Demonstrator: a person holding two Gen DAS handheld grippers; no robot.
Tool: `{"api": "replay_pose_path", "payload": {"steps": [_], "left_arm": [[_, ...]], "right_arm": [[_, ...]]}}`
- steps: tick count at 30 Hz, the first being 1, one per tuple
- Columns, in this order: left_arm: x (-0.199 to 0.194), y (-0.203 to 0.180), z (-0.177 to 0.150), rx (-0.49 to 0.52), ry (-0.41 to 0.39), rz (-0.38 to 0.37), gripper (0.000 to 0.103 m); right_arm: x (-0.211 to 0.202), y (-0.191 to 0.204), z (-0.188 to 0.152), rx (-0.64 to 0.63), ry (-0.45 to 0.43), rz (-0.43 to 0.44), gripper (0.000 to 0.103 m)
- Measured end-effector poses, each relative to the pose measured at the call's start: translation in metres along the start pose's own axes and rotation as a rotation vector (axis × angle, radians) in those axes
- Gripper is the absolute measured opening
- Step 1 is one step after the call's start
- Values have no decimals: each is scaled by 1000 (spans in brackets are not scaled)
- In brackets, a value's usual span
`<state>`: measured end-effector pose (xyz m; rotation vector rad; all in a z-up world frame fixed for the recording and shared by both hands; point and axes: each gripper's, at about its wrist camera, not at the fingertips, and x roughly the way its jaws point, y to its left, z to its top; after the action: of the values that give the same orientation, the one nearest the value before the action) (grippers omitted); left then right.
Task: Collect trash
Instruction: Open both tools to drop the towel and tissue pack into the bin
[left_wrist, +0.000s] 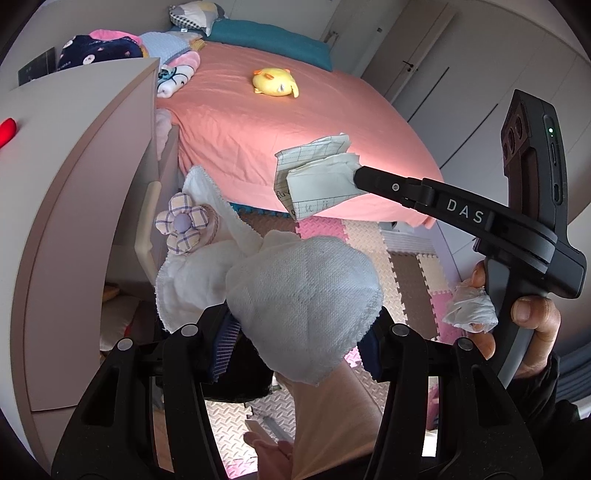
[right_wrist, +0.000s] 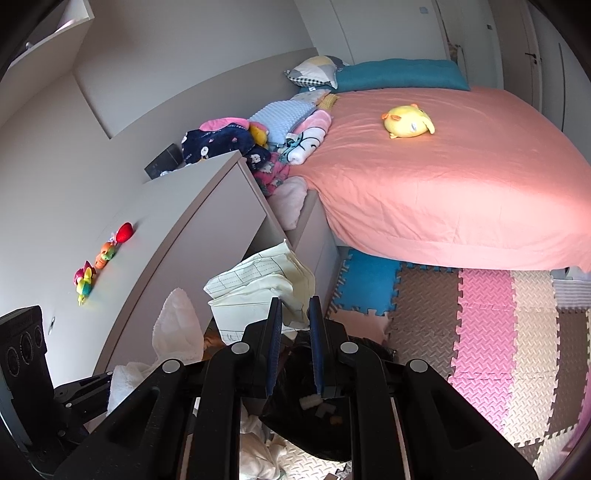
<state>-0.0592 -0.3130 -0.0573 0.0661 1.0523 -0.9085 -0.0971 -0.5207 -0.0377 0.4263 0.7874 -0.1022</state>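
Closest to the left camera, the left gripper (left_wrist: 295, 332) is squeezing a white cloth (left_wrist: 303, 302). The cloth bunches up between its two black fingers and puffs out in front of them. A little checked fabric flower (left_wrist: 181, 225) hangs beside the cloth, on the side away from the bed (left_wrist: 295, 122).

The right gripper (right_wrist: 293, 317) is clamped tight on a crumpled paper (right_wrist: 258, 291) with lines and boxes drawn on it. In the left camera the paper (left_wrist: 314, 173) sticks out from the tip of that gripper, up in the air in front of the bed's foot end. A hand (left_wrist: 532, 321) holds the right gripper's handle, and a small wad of white tissue (left_wrist: 469, 306) is tucked against that hand.

Right under the right gripper sits a black trash bag (right_wrist: 306, 417) with small scraps inside. More white tissues (right_wrist: 258, 450) lie on the floor next to the bag.

The bed has a pink sheet. A yellow plush toy (right_wrist: 408, 122) lies on top of the bed. A teal pillow (right_wrist: 399, 75) is at the head of the bed. Folded blankets and clothes (right_wrist: 258, 136) are piled along the bed's side. A pale cabinet (right_wrist: 177, 240) stands beside the bed, with small bright toys (right_wrist: 103, 254) on top. Foam puzzle mats (right_wrist: 498, 332) in pink, cream, brown and blue cover the floor below the bed.
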Motion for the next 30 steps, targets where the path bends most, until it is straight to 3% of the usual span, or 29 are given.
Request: {"api": "replay_pose_path", "payload": {"steps": [5,8,9,11,12,14,19,30], "left_arm": [[2,2,2,-1,4,1,54],[8,5,3,-10,40,1,63],[11,8,3,-18,69,2,70],[12,12,1,-35,82,-6,81],[11,14,1,-41,84,2,88],[9,17,2,-39,76,30,90],[1,23,4,-42,54,73,95],[-1,21,4,-25,49,95,96]], "right_arm": [[3,2,-1,-3,9,-1,16],[7,3,-2,-9,32,-1,18],[8,3,-2,-6,34,-1,22],[9,4,-1,-2,36,-11,40],[9,5,-1,-3,32,-17,44],[8,6,-1,-3,22,-26,51],[6,8,0,-5,17,-26,53],[7,8,-1,0,19,-28,54]]}}
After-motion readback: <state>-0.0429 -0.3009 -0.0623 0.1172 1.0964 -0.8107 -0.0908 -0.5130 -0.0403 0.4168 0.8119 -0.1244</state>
